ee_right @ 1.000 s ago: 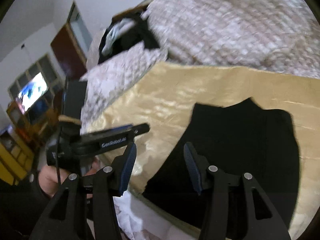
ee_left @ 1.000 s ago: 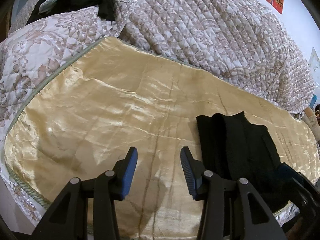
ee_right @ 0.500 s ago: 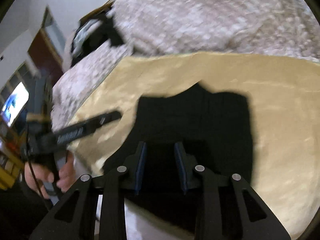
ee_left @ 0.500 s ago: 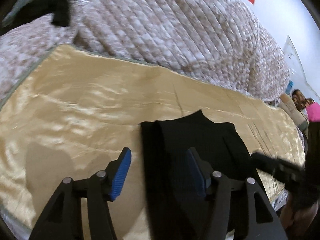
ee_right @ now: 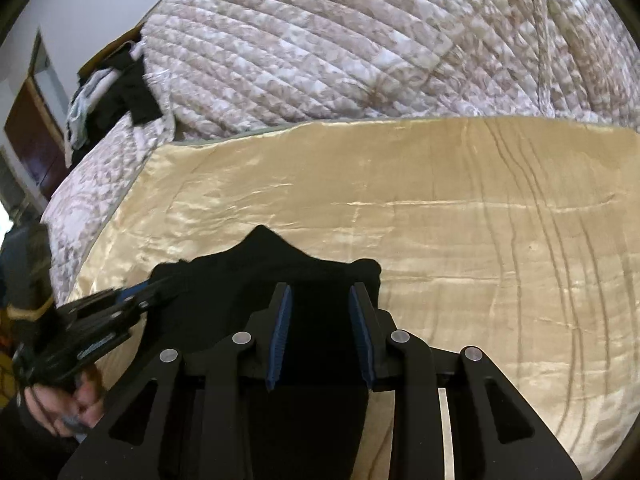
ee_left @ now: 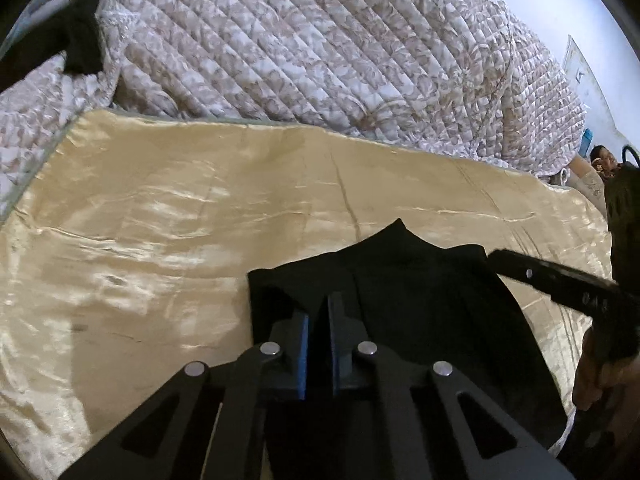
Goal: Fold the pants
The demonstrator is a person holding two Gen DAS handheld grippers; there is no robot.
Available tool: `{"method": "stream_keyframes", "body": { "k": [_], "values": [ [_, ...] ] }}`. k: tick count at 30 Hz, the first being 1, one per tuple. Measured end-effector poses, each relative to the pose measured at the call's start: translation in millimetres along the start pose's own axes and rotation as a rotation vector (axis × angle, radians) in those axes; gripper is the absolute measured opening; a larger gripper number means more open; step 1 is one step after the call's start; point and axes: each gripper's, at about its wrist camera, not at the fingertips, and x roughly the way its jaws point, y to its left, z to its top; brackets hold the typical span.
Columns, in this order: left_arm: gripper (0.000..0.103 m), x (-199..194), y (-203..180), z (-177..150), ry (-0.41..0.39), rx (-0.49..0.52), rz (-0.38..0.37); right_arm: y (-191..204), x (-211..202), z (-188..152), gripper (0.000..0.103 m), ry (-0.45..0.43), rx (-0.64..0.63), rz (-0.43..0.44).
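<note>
Gripping seems to be the step in hand: the left tongs point(ee_left: 318, 344) have their blue pads drawn nearly together over the near left part of the black, soft, already partly folded pants point(ee_left: 420, 292), and dark cloth fills the narrow slot between them, so I judge them clenched on the fabric. The right tongs point(ee_right: 320, 336) hang over the near right part of the same garment with their ribbed blue pads well apart, released and holding nothing.

The pants lie directly ahead of and beneath both tongs, on a shiny golden satin bedspread point(ee_left: 168, 216) that reaches far beyond the tips. Behind it rises a quilted beige-and-white patterned comforter point(ee_left: 320, 52), well clear of the work.

By my reading the fold is midway, with one edge taken and the other not. The next move calls for the right tongs to close on their edge, then for both to lift together and carry the near edge forward over the far pointed end, keeping the layers aligned so the slippery satin beneath does not drag.
</note>
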Motion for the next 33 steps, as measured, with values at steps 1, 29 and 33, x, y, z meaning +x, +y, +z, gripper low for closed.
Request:
{"method": "stream_keyframes", "body": {
  "k": [1, 29, 33],
  "values": [
    [0.009, -0.1, 1.8, -1.1, 0.003, -0.004, -0.004, 1.2, 0.1, 1.6, 0.03, -0.008, -0.004, 0.004],
    [0.016, -63.2, -28.1, -54.0, -0.032, 0.055, -0.132, 39.7, -65.5, -87.1, 0.03, -0.06, -0.135, 0.001],
    [0.015, -46.3, -27.6, -72.8, 0.023, 0.081, -0.08, 57.6, -46.5, -112.4, 0.031, -0.041, -0.25, -0.047]
  ]
}}
